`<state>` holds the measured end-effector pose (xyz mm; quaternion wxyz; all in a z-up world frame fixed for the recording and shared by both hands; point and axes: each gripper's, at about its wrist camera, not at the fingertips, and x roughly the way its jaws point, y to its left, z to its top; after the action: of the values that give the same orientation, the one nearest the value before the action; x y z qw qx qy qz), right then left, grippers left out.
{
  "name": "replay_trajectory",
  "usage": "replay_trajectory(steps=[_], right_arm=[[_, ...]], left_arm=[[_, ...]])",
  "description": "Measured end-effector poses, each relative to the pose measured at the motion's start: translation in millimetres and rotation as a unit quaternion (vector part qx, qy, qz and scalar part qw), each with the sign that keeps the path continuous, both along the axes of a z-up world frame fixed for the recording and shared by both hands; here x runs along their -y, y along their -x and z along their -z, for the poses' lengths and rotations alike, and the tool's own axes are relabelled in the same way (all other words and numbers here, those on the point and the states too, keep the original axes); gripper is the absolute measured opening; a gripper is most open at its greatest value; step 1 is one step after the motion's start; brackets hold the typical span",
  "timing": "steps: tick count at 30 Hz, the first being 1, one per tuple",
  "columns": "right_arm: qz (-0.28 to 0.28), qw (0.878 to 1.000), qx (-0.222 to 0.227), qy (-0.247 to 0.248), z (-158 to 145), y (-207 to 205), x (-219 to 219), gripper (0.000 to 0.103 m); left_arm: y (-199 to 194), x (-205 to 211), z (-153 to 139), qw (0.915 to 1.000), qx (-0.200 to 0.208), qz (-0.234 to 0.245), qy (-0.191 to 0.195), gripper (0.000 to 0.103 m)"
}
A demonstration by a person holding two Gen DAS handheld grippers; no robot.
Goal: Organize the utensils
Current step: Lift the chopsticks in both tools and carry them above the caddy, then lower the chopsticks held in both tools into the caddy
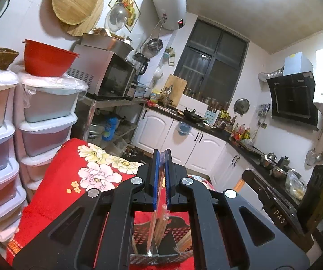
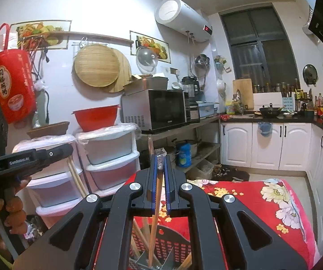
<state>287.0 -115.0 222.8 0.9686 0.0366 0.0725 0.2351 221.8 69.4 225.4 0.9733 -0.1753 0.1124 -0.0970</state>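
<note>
Both tongs closed: left tongs [image 1: 160,157] pinch a pair of chopsticks [image 1: 155,220], right tongs [image 2: 160,160] another chopstick [image 2: 154,220], above the perforated holder [image 2: 172,245]; light, stiff, probably slippery—best gripped near the upper end.

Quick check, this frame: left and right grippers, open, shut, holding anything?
Left gripper: shut on a chopstick over the utensil holder.
Right gripper: shut on a wooden chopstick.
</note>
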Motion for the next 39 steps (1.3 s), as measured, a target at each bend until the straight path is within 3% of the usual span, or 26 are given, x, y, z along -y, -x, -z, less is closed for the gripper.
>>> replay_trajectory(steps=[16,27,39], right_arm=[[0.028,0.999,-0.017,0.008,34.9,-36.4,-8.1,0.006],[0.04,0.997,0.03,0.062,60.7,-31.1,-29.9,0.006],[0.039,0.997,0.001,0.063,82.3,-38.6,-30.4,0.006]], left_arm=[[-39.4,7.4,38.9,0.9998,-0.021,-0.003,-0.007,0.001],[-51.2,12.9,65.4,0.9991,-0.041,0.007,-0.007,0.001],[-55.1,14.2,86.4,0.9979,-0.063,0.016,-0.003,0.001]])
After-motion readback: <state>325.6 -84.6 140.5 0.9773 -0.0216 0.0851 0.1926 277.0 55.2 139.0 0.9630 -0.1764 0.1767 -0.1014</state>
